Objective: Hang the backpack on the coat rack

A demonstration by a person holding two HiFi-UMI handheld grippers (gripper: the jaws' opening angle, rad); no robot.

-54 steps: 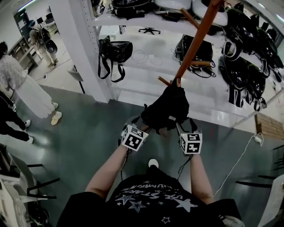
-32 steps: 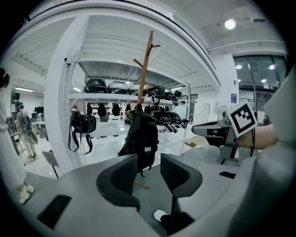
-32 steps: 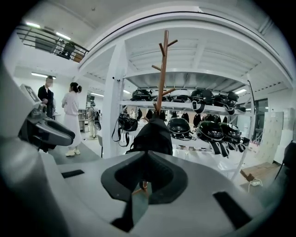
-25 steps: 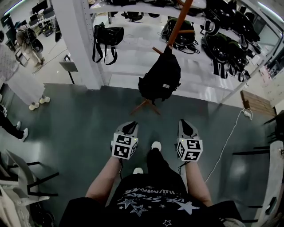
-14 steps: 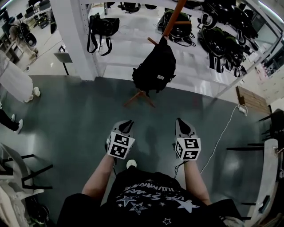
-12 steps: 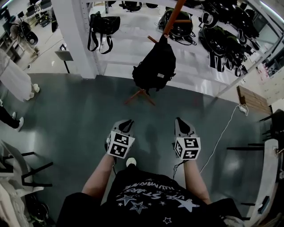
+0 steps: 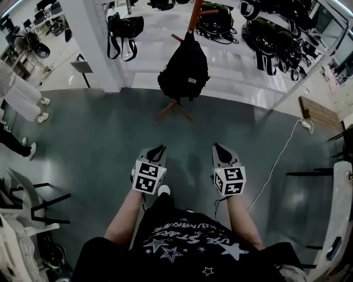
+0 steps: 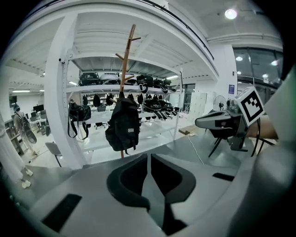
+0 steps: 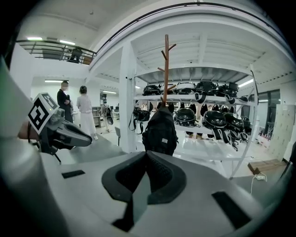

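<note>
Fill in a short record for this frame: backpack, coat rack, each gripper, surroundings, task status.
backpack: black backpack hangs from a peg of the coat rack, clear of the floor
rack: brown wooden coat rack stands in front of the white shelving
left: left gripper jaws together, empty, well apart from the backpack
right: right gripper jaws together, empty, well apart from the backpack
surroundings: black shoulder bag hanging on the shelving
status: backpack hung; task looks done

Head view looked steeply down from above, backpack (image 7: 183, 70) well off at twelve o'clock, both gripper views faced it nearly level, shared coat rack (image 8: 125, 60) and shelving (image 9: 212, 98).
</note>
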